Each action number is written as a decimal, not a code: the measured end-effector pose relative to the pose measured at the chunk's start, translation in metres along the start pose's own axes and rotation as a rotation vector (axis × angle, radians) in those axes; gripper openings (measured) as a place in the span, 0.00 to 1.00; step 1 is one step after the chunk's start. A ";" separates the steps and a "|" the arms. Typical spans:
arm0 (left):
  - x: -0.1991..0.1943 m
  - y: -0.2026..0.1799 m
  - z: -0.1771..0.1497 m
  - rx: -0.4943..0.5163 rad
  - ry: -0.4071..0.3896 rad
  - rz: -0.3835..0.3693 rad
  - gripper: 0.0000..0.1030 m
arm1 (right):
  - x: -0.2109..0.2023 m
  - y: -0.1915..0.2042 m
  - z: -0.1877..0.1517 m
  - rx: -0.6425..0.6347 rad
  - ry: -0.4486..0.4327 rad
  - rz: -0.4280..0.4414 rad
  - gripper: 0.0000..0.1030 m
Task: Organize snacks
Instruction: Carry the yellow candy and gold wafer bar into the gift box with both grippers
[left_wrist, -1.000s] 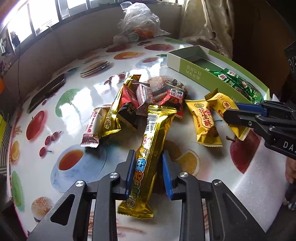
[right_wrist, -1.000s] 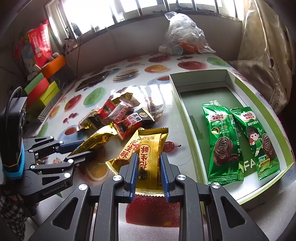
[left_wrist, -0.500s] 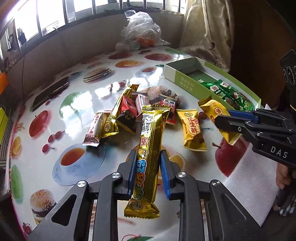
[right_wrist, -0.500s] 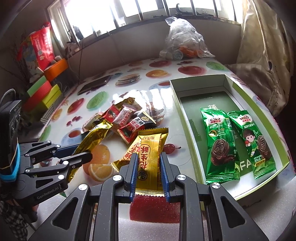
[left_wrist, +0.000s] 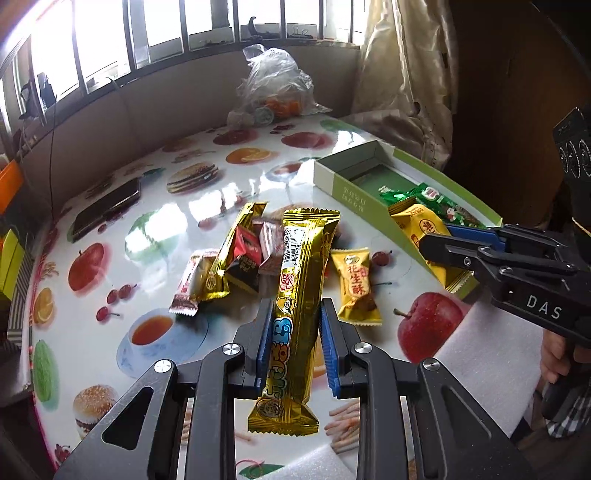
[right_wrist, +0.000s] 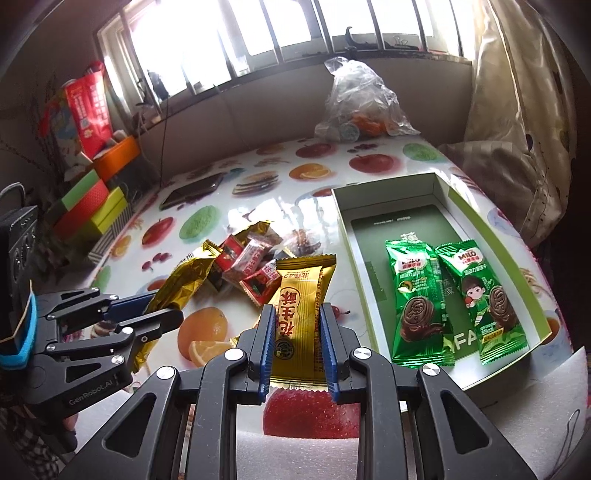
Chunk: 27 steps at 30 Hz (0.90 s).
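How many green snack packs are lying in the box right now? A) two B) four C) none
A: in the right wrist view two green snack packs lie side by side on the floor of the box, and nothing else is in it.

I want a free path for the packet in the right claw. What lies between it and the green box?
Only bare tablecloth, as the right wrist view shows; the yellow packet has nothing between it and the box.
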<state>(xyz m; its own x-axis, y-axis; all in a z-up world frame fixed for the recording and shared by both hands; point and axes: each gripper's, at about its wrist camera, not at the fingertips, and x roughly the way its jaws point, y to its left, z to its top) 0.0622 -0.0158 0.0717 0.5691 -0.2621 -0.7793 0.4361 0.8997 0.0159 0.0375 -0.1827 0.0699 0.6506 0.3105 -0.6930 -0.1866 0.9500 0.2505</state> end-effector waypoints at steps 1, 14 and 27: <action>-0.001 -0.001 0.002 0.003 -0.002 0.001 0.25 | -0.002 -0.001 0.001 0.001 -0.004 -0.002 0.21; -0.003 -0.020 0.027 0.006 -0.032 -0.023 0.25 | -0.020 -0.024 0.013 0.037 -0.044 -0.038 0.21; 0.016 -0.054 0.065 0.014 -0.038 -0.112 0.25 | -0.027 -0.065 0.025 0.095 -0.056 -0.103 0.21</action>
<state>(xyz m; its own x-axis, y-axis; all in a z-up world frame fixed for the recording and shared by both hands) 0.0934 -0.0910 0.0994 0.5421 -0.3737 -0.7526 0.5077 0.8594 -0.0610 0.0504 -0.2534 0.0896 0.7030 0.2069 -0.6804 -0.0479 0.9684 0.2449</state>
